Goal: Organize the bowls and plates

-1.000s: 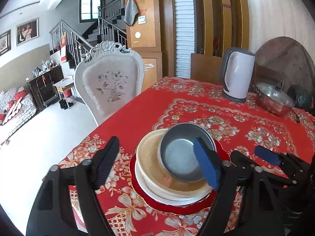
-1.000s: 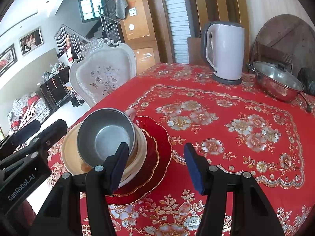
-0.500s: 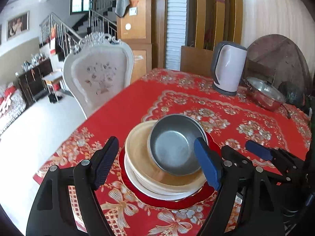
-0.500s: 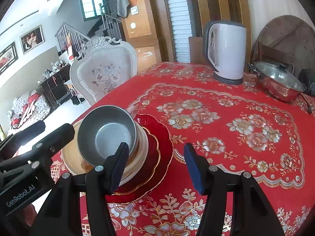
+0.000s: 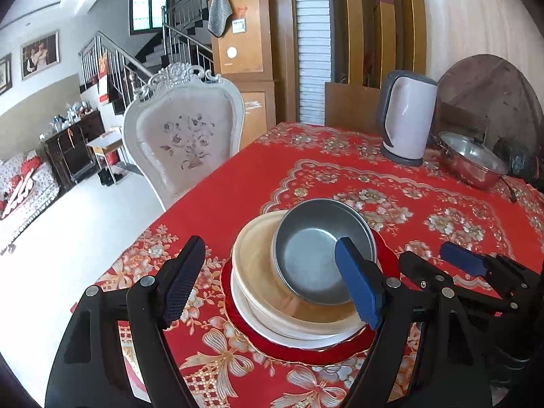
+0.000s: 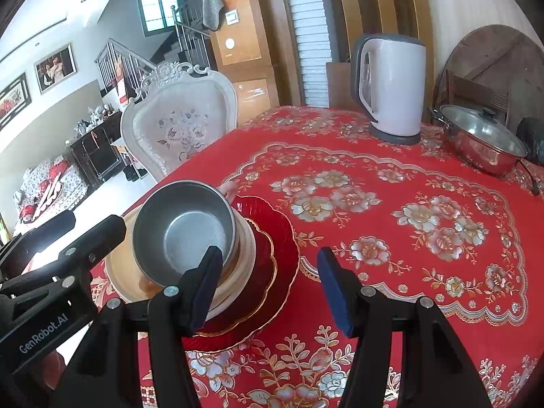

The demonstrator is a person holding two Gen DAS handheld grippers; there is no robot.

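A stack of dishes stands near the table's front left edge. A red scalloped plate (image 5: 343, 348) (image 6: 272, 248) is at the bottom, a white plate (image 5: 258, 319) on it, then a tan wooden bowl (image 5: 258, 265) (image 6: 125, 272). A grey metal bowl (image 5: 312, 255) (image 6: 183, 224) lies tilted in the tan bowl, toward its far right. My left gripper (image 5: 272, 282) is open and empty above the stack's near side. My right gripper (image 6: 268, 289) is open and empty to the right of the stack, its left finger over the plates' edge.
A white electric kettle (image 5: 406, 119) (image 6: 391, 88) and a lidded steel pot (image 5: 471, 163) (image 6: 482, 142) stand at the far right of the red floral tablecloth (image 6: 391, 210). A white ornate chair (image 5: 183, 142) (image 6: 180, 125) stands at the table's left side.
Both grippers stayed open and empty. The left view shifted slightly, back and up, and the stack sits a little further right in it. The dishes have not moved.
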